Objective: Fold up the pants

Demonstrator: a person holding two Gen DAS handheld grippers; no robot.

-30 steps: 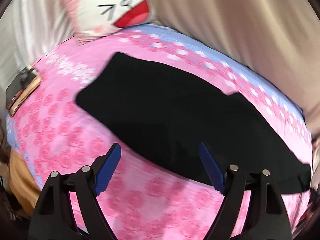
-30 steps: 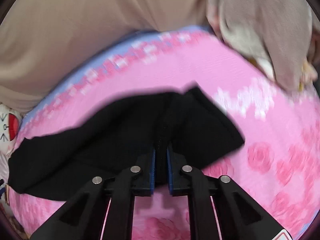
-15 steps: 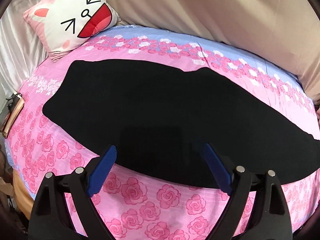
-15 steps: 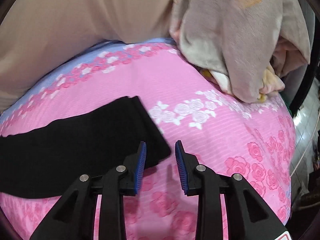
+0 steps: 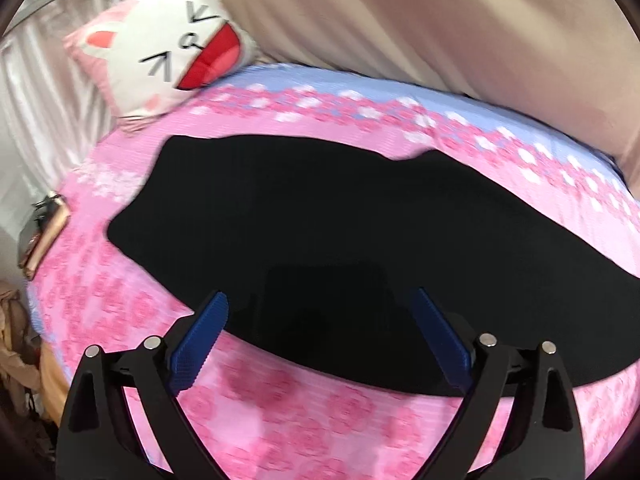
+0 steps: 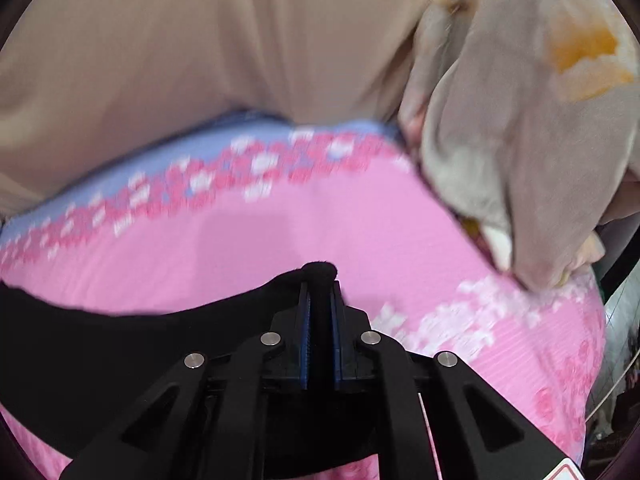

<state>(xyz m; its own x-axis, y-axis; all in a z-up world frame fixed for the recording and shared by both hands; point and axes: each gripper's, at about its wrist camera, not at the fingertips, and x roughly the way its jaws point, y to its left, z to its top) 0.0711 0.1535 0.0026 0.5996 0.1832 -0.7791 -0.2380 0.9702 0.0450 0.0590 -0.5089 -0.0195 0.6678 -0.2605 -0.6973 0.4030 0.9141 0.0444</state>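
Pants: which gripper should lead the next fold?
Right. The right gripper is shut on the pants at one end; the left gripper hangs open, holding nothing.

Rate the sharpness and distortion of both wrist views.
Left wrist view: fisheye bends the bed; roses smear with motion blur, black pants show almost no detail, open left hand-held gripper fairly crisp. Right wrist view: heavier blur on sheet border and blanket; right hand-held gripper, shut on the pants, sharp.

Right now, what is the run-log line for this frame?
step: fold pants | left gripper: open above pants | right gripper: shut on pants end | surface: bed
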